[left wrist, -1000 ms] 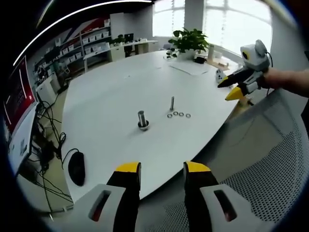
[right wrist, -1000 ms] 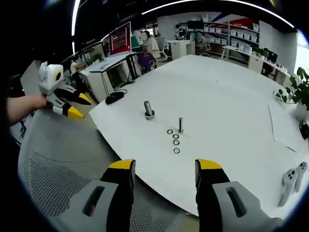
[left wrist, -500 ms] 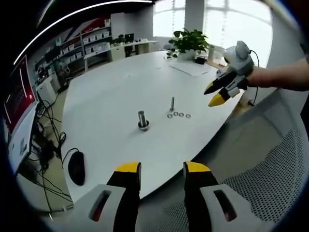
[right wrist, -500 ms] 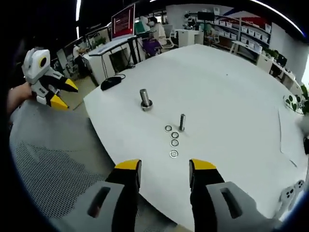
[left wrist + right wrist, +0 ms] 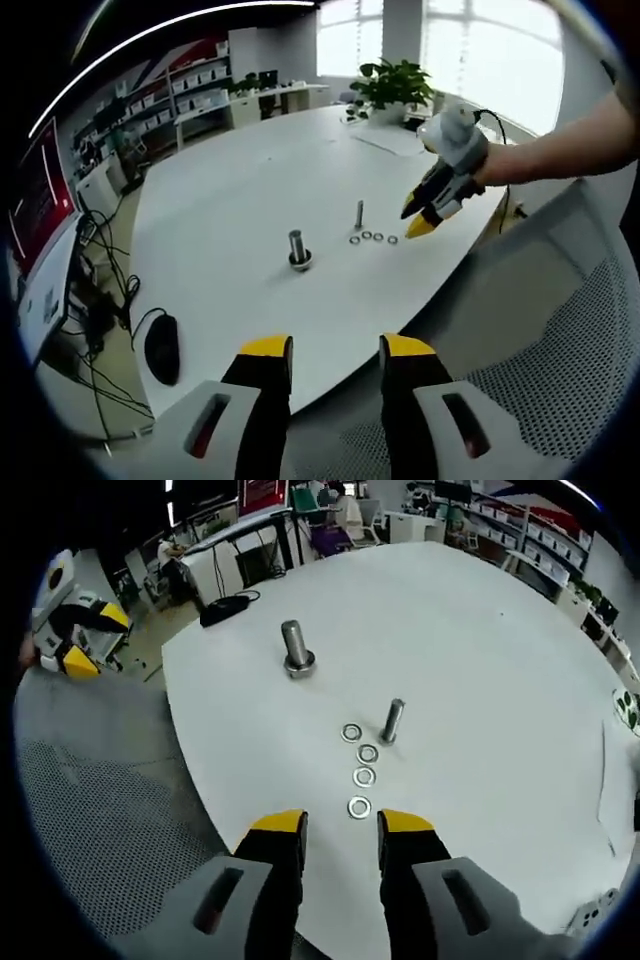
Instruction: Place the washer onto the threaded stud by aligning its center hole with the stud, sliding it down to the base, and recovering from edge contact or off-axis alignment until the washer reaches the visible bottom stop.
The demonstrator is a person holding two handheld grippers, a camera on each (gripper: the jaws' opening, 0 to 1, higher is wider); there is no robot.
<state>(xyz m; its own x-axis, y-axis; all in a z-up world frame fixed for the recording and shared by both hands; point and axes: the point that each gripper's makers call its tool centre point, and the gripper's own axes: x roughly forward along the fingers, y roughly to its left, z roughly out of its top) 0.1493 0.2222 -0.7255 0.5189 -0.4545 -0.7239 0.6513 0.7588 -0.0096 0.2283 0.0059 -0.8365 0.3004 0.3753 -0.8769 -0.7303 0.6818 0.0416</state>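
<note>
1. Left claw point(image 5: 335, 347) hangs back off the tabletop point(image 5: 230, 190) edge, jaws apart, holding nothing; keep it clear.
2. Large stud point(image 5: 294, 647) stands left; slim stud point(image 5: 393, 720) beside four washers point(image 5: 359, 807).
3. Right claw point(image 5: 340, 826), narrowly parted and empty, hovers over the nearest washer; judged best: descend squarely, pinch its rim.

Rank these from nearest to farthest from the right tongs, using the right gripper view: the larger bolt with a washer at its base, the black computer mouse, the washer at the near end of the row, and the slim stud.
1. Near-end washer, just ahead of the right tongs.
2. Slim stud, beyond the row, slightly right.
3. Larger bolt, farther back, left.
4. Black computer mouse, at the table's far left edge.
</note>
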